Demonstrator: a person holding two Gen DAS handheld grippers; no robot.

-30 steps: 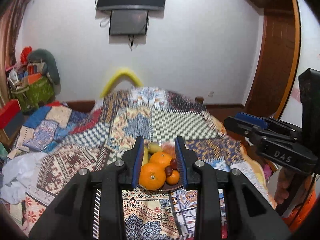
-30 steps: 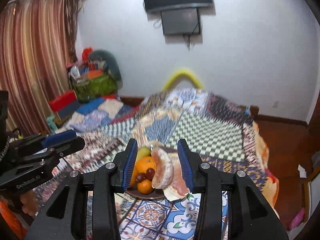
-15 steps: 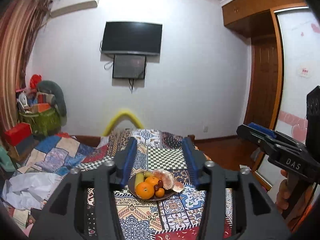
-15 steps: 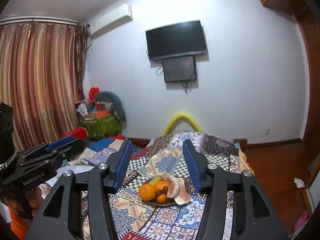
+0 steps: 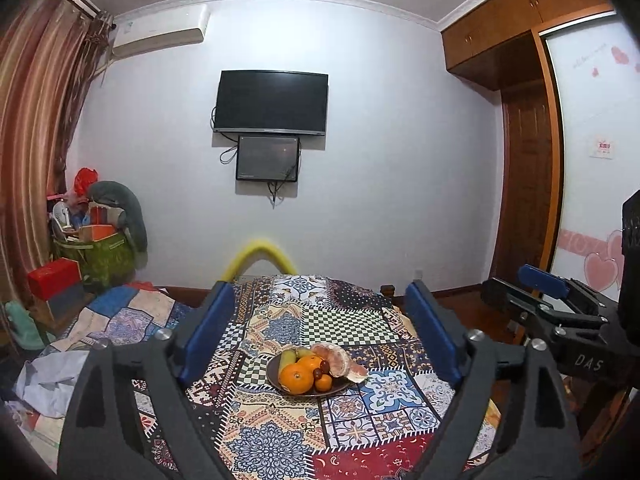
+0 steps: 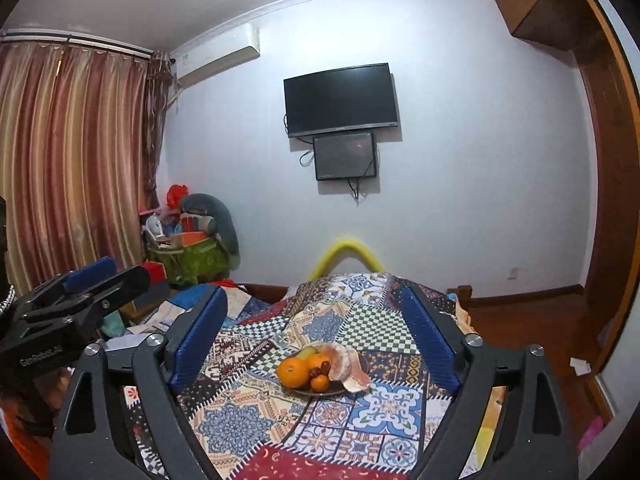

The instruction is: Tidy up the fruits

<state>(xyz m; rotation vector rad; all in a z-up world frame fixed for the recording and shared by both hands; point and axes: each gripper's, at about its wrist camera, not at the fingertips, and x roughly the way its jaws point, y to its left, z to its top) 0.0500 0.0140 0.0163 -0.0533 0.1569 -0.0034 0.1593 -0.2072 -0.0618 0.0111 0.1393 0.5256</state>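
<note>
A dark plate (image 5: 273, 376) of fruit sits on a patchwork quilt (image 5: 280, 440) on the bed. On it are a large orange (image 5: 296, 378), a small orange (image 5: 323, 383), dark grapes (image 5: 321, 369), a green-yellow fruit (image 5: 287, 358) and a peeled pomelo piece (image 5: 338, 360). The plate also shows in the right wrist view (image 6: 298, 391). My left gripper (image 5: 318, 338) is open and empty, well back from the plate. My right gripper (image 6: 316, 336) is open and empty, also well back. Each gripper shows at the edge of the other's view.
A yellow curved bar (image 5: 260, 258) stands at the bed's far end. A TV (image 5: 272, 103) hangs on the wall. A cluttered green bin (image 5: 100, 256) and curtains (image 6: 72, 160) are at the left. A wooden wardrobe (image 5: 524, 200) is at the right.
Both grippers have pulled back and up from the plate and opened wide. The plate now looks small and far, and the pomelo piece lies on the plate.
</note>
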